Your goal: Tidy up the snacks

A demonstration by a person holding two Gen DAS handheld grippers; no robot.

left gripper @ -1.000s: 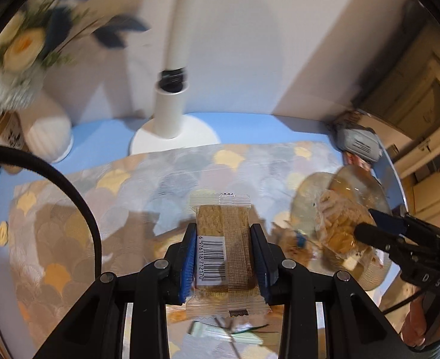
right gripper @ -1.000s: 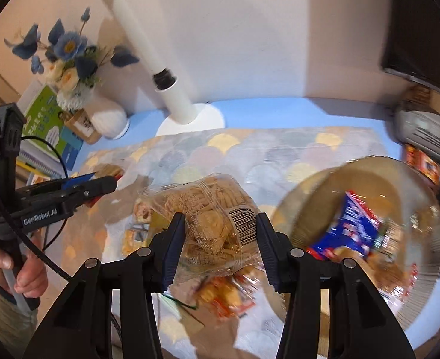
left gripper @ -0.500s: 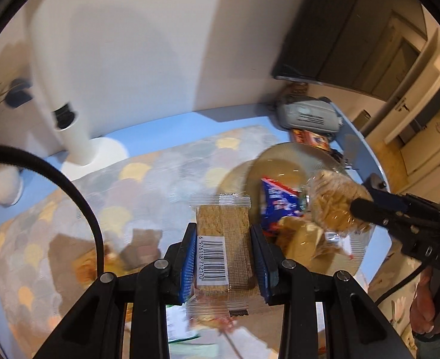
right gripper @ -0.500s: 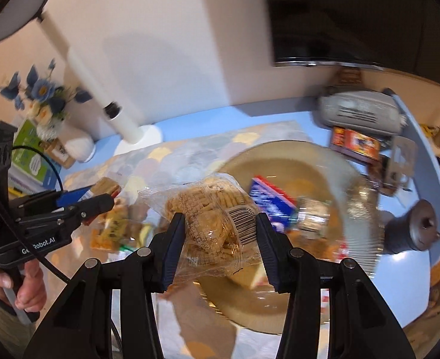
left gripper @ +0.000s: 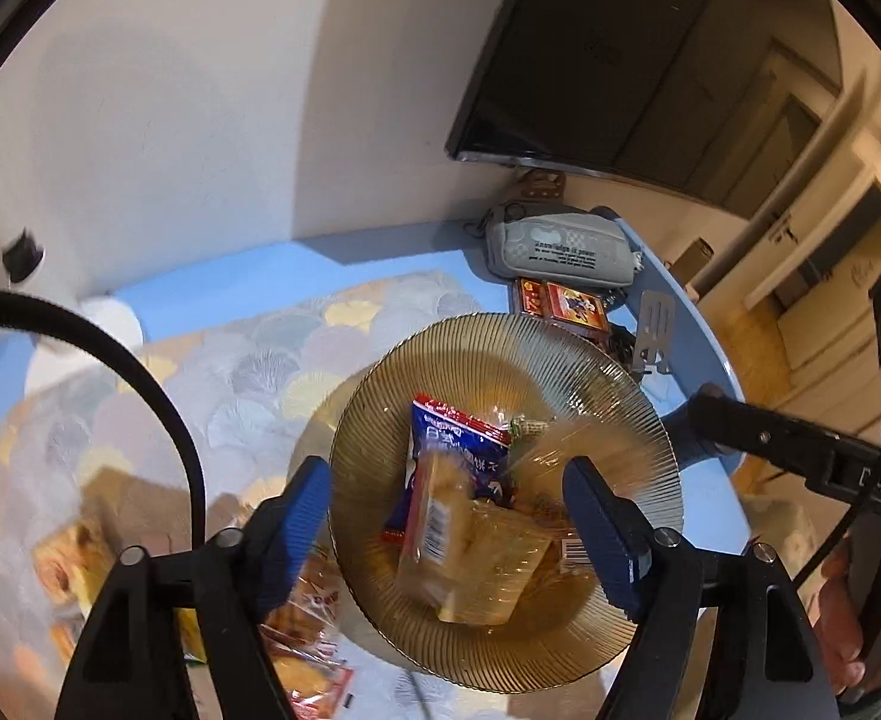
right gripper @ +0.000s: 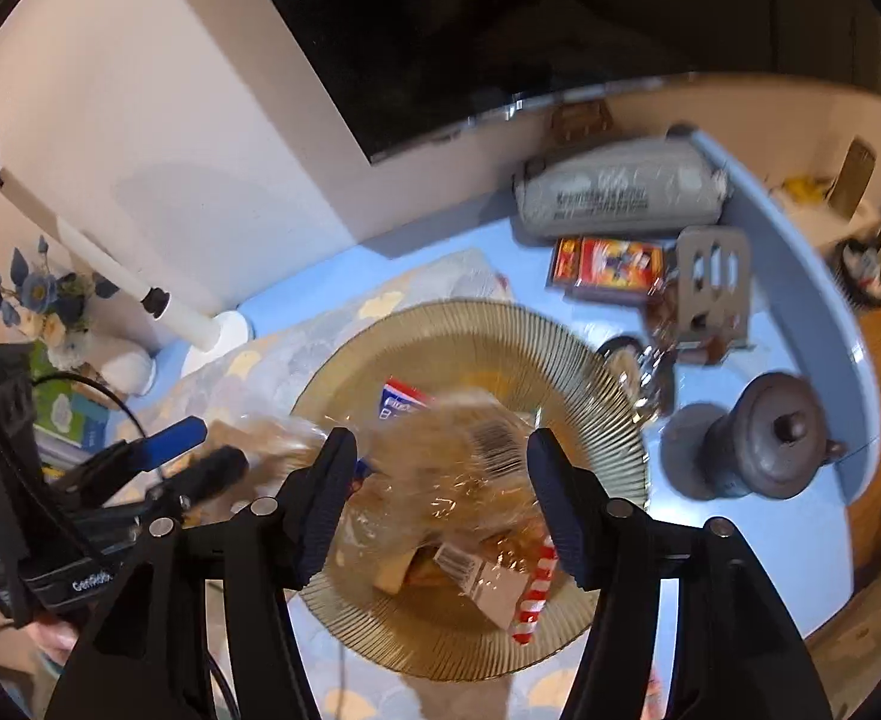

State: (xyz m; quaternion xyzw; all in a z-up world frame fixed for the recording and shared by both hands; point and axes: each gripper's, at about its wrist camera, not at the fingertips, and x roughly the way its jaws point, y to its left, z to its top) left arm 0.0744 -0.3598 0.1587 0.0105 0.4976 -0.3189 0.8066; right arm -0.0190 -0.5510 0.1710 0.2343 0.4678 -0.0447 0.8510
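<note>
A ribbed amber glass plate [left gripper: 608, 384] [right gripper: 596, 372] sits on the patterned mat and holds several snack packs, among them a blue and red pack [left gripper: 458, 438]. My left gripper [left gripper: 449, 525] is open above the plate; the cracker pack [left gripper: 434, 534] with a barcode lies blurred between its jaws, apart from both. My right gripper [right gripper: 443, 495] is open above the plate too; the clear bag of biscuits [right gripper: 470, 468] is blurred between its jaws, apart from them. A red and white striped pack [right gripper: 533, 594] lies at the plate's near side.
More snack packs [left gripper: 302, 624] lie on the mat left of the plate. A grey pouch [left gripper: 560, 252], a red box [left gripper: 566, 306], a metal stand [right gripper: 713, 288] and a dark lidded pot [right gripper: 764, 444] stand on the blue table to the right. A white lamp base [right gripper: 224, 330] is at the back left.
Both grippers swung right over the plate and opened. The cracker pack left the left jaws and the biscuit bag left the right jaws; both are dropping onto the plate.
</note>
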